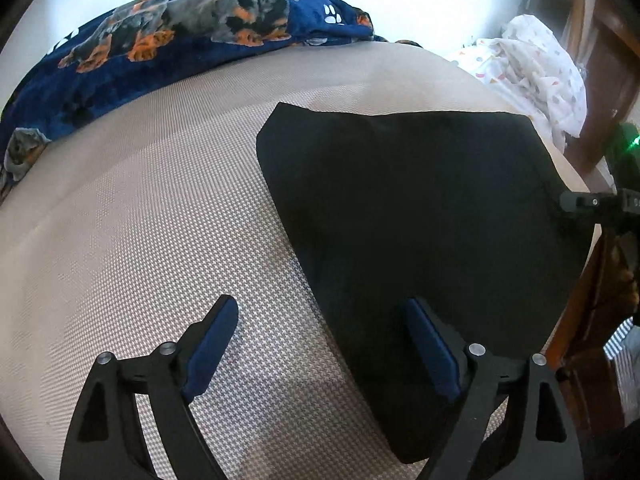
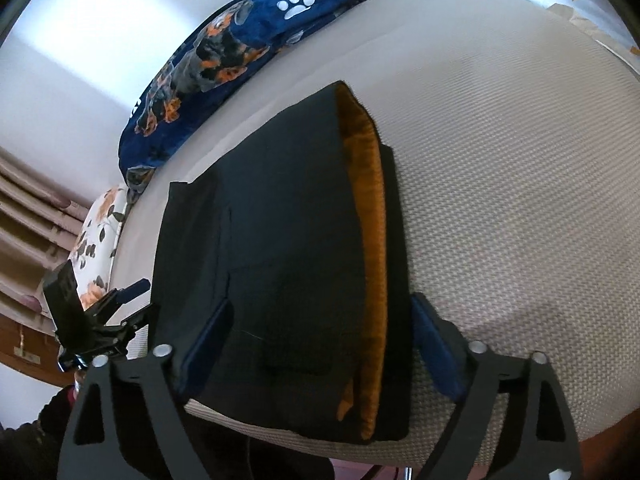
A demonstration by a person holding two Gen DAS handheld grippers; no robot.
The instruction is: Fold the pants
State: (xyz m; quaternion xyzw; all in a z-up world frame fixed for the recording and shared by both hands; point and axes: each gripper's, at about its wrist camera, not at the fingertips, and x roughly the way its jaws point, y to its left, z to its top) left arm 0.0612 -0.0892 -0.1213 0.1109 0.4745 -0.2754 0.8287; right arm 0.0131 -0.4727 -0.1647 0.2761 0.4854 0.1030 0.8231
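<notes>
Black pants [image 1: 404, 216] lie folded into a compact rectangle on a beige textured mattress [image 1: 152, 208]. In the right wrist view the pants [image 2: 280, 248] show an orange lining [image 2: 368, 216] along the open right edge. My left gripper [image 1: 324, 312] is open and empty, hovering over the pants' near left edge. My right gripper [image 2: 320, 312] is open and empty above the pants' near end. The right gripper's tip shows in the left wrist view [image 1: 580, 202]; the left gripper shows in the right wrist view [image 2: 120, 312].
A navy dog-print blanket [image 1: 168, 40] lies along the far side of the mattress. A white patterned sheet [image 1: 536, 68] is bunched at the far right. A floral pillow [image 2: 100, 240] and wooden furniture [image 1: 592, 300] flank the bed.
</notes>
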